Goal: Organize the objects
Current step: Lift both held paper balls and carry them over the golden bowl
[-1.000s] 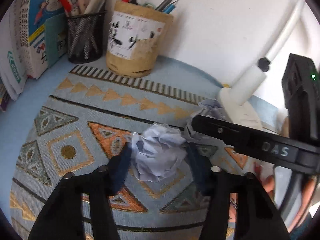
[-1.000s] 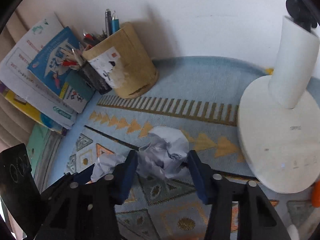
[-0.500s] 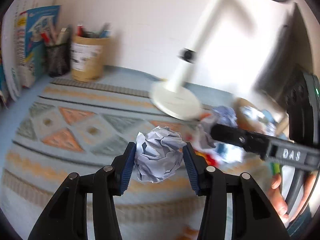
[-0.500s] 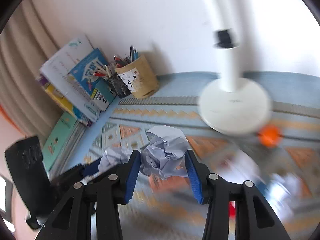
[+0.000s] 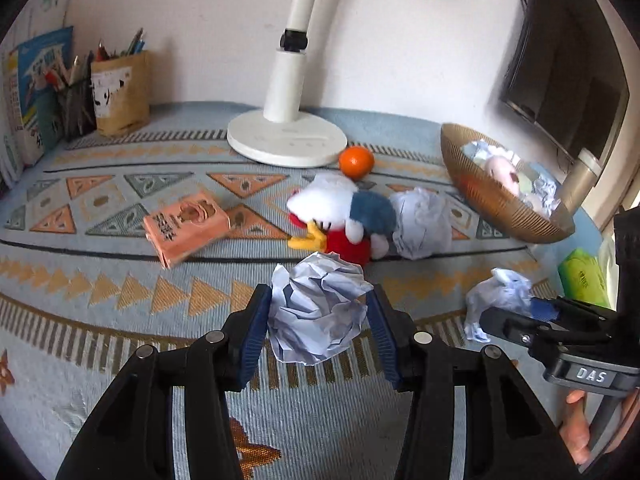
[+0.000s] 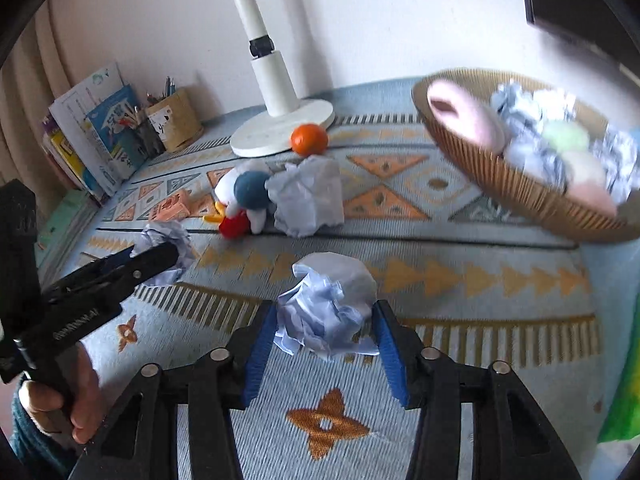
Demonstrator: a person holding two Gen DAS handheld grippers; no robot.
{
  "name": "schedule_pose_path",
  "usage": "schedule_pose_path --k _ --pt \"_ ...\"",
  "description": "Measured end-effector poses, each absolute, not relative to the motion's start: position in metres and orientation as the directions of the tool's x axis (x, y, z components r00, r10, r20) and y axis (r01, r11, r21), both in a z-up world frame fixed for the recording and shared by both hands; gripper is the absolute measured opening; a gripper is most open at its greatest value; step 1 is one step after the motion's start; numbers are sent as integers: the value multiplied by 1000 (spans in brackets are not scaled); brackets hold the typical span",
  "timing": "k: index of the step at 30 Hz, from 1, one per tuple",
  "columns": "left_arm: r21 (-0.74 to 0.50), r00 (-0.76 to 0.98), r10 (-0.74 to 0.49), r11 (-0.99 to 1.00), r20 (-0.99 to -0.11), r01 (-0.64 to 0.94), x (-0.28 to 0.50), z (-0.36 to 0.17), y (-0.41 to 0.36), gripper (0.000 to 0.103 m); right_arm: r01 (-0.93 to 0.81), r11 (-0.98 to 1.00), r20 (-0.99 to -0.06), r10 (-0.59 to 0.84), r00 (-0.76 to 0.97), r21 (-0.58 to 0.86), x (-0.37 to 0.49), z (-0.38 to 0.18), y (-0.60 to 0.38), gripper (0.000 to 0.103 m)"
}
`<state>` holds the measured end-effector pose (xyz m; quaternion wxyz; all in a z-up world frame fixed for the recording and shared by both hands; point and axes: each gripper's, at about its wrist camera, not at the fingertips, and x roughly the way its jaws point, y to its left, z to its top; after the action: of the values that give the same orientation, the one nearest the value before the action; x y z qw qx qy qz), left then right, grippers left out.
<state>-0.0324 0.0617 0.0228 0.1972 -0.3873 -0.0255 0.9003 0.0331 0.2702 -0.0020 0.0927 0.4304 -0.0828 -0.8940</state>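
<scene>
Both grippers have swung away from the pen holders and lamp base since a second ago and pulled back over the rug, so now the whole mess is in view instead of just that back corner. Each one still carries its paper: the left gripper (image 5: 318, 316) is clamped on a crumpled paper ball (image 5: 318, 312), and the right gripper (image 6: 326, 328) is pinching its own paper wad (image 6: 330, 308), both lifted clear of the patterned rug (image 5: 120, 280).

My guess is they're held up like that for the trip to the woven basket (image 6: 520, 196), which sits ahead and to the right of both tools and already has paper balls and soft toys in it. Straight ahead of the grippers, a third paper ball (image 5: 422, 222) lies touching the plush duck (image 5: 340, 216), with the orange (image 5: 356, 162) just behind it by the lamp base (image 5: 286, 142), and an orange packet (image 5: 186, 228) ahead-left.
</scene>
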Motion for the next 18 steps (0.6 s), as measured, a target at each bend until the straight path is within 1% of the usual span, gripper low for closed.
schedule_pose_path --k 1,3,6,10,11,12,13,15,18 --pt "-193 -621 367 -924 -693 -331 -32 22 62 46 93 -966 -753 -248 -610 243 34 -3 272 62" --pt "-175 -626 357 -926 -693 -334 -31 21 65 46 88 -962 -753 -259 -605 260 36 -6 273 68" --pt "-135 -639 344 -926 -688 -353 -25 22 73 48 94 -962 -755 -259 -602 255 38 -8 273 70" --pt "-131 -635 345 -924 -691 -359 -25 23 74 48 85 -962 -753 -257 -606 260 37 -9 275 70" --pt "-135 -635 347 -924 -691 -358 -26 23 73 48 86 -963 -746 -254 -615 257 37 -8 274 67" --pt "-137 -635 348 -924 -690 -357 -27 23 73 48 89 -962 -740 -255 -622 257 38 -7 275 56" --pt "-138 -635 349 -924 -689 -357 -27 23 73 48 92 -961 -735 -259 -627 260 39 -6 275 51" --pt "-133 -639 346 -924 -688 -357 -25 23 74 48 92 -961 -728 -259 -634 262 40 -5 275 46" --pt "-102 -651 325 -929 -686 -357 -21 26 78 47 91 -966 -710 -240 -662 242 48 2 275 45"
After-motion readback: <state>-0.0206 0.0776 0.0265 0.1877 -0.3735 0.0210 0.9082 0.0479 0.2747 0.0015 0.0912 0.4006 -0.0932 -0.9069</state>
